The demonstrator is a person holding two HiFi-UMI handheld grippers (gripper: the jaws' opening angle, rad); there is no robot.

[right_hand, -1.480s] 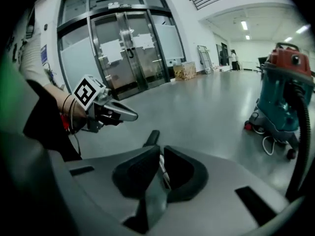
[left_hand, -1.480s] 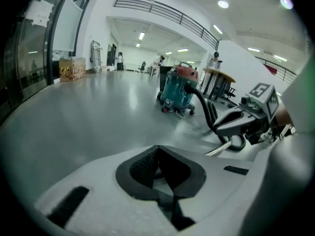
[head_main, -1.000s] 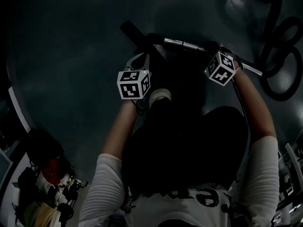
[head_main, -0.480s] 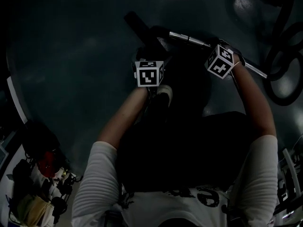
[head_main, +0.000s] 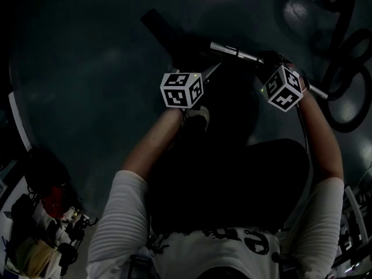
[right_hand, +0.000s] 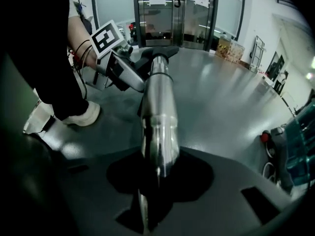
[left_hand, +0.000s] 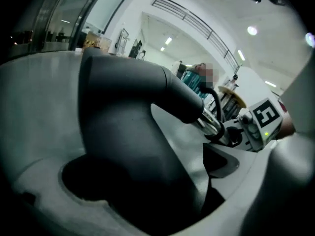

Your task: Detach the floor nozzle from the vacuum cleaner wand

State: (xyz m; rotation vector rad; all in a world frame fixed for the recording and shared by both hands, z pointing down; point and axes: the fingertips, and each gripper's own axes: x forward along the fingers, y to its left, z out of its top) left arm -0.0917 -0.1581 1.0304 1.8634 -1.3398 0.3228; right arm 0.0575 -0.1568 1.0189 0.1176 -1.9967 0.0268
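The dark floor nozzle (head_main: 165,31) lies on the floor ahead, with its black elbow neck (left_hand: 142,132) joined to the chrome wand (head_main: 232,51). My left gripper (head_main: 195,68) has just been opening. It stands open and wide, with the neck between its jaws (left_hand: 162,151). My right gripper (head_main: 268,60) has just been closing and is shut on the wand (right_hand: 160,97), which runs out from its jaws (right_hand: 157,173) towards the nozzle (right_hand: 157,50). Each gripper view shows the other gripper: the left one (right_hand: 125,75) and the right one (left_hand: 238,132).
Loops of black hose (head_main: 343,68) lie on the floor at the right. The person's white shoe (head_main: 197,116) stands just behind the left gripper. Bags and clutter (head_main: 52,214) sit at the lower left. Glass doors (right_hand: 172,14) close off the far side.
My left gripper has moved forward from beside the shoe up to the nozzle's neck. My right gripper has shifted a little to the right along the wand.
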